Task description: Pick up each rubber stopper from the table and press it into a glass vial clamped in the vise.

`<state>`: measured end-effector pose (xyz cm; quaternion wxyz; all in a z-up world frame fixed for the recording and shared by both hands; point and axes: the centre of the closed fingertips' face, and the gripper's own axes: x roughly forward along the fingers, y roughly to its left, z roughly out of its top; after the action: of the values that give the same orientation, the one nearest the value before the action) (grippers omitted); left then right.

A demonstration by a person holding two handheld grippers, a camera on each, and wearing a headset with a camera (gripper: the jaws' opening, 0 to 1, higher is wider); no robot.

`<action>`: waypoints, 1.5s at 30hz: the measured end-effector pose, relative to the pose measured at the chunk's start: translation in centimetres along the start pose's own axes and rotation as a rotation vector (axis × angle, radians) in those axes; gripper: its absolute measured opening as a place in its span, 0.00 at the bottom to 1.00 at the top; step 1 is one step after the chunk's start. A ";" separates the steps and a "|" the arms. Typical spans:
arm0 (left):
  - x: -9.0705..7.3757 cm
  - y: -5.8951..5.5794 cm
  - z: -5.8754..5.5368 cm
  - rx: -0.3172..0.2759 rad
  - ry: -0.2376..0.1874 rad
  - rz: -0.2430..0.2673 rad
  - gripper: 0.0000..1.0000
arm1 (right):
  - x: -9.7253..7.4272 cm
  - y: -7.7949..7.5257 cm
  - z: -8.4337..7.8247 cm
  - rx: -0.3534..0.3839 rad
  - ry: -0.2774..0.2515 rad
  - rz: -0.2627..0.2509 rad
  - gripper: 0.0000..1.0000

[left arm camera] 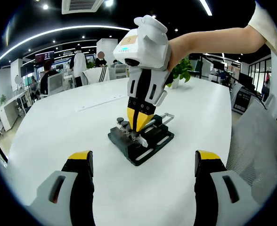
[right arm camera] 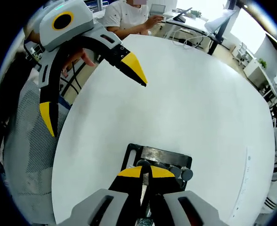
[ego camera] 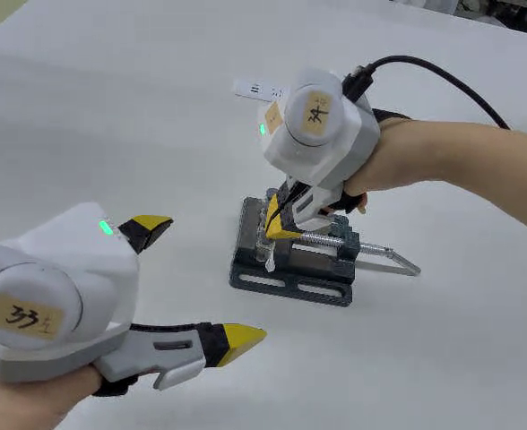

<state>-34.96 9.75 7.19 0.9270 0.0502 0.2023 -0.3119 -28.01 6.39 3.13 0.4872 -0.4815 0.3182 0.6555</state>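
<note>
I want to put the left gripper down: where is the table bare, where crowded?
Bare: the table left of the vise, up to the left gripper, and the strip in front of the vise. Crowded: above the vise, where the right gripper sits at the vials.

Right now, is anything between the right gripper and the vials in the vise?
Nothing visible. The right gripper is shut and points down, its tips right at the vials clamped in the vise.

i count two grippers, left gripper (ego camera: pixel 208 278) and right gripper (ego camera: pixel 277 224), one vise (ego camera: pixel 286 282), three dark stoppers (left arm camera: pixel 120 120) in it, one white strip (ego camera: pixel 256 88) near the tabletop's (ego camera: pixel 111 134) far edge.
</note>
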 end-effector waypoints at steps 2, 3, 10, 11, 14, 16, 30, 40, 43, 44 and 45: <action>-0.1 0.2 -0.1 0.000 0.002 0.001 0.88 | -0.7 0.1 0.0 -0.018 -0.012 -0.017 0.07; -0.1 0.2 -0.1 0.000 0.001 0.002 0.88 | -1.0 0.0 0.0 -0.011 -0.025 -0.033 0.09; -0.1 0.9 -0.4 -0.008 0.000 0.006 0.89 | -2.3 2.4 -1.1 0.096 -0.142 -0.079 0.36; -0.1 1.0 -0.4 -0.007 0.000 0.006 0.89 | -2.4 2.7 -1.3 0.118 -0.156 -0.086 0.39; -0.1 1.3 -0.4 -0.008 -0.001 0.007 0.90 | -2.8 3.6 -2.5 0.201 -0.209 -0.122 0.48; -0.1 1.5 -0.4 -0.007 -0.004 0.010 0.91 | -3.2 4.2 -3.2 0.261 -0.244 -0.158 0.56; -1.0 3.0 -1.5 -0.002 0.042 0.021 0.97 | -3.7 8.8 -8.5 0.567 -0.360 -0.303 0.81; -1.0 3.0 -1.0 -0.004 0.032 0.026 0.98 | -3.1 10.0 -9.4 0.654 -0.353 -0.324 0.99; -1.0 2.9 -1.0 -0.012 0.031 0.030 0.98 | -3.0 10.0 -9.6 0.669 -0.356 -0.323 0.99; -1.0 2.8 -1.1 -0.014 0.034 0.030 0.98 | -3.0 9.9 -9.6 0.674 -0.358 -0.328 0.99; -1.0 2.7 -1.2 -0.015 0.038 0.027 0.98 | -3.1 9.9 -9.5 0.679 -0.363 -0.333 0.99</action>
<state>-34.50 12.74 6.45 0.9275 0.0521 0.2213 -0.2968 -34.08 -6.24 2.40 0.7656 -0.2153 0.3428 0.5000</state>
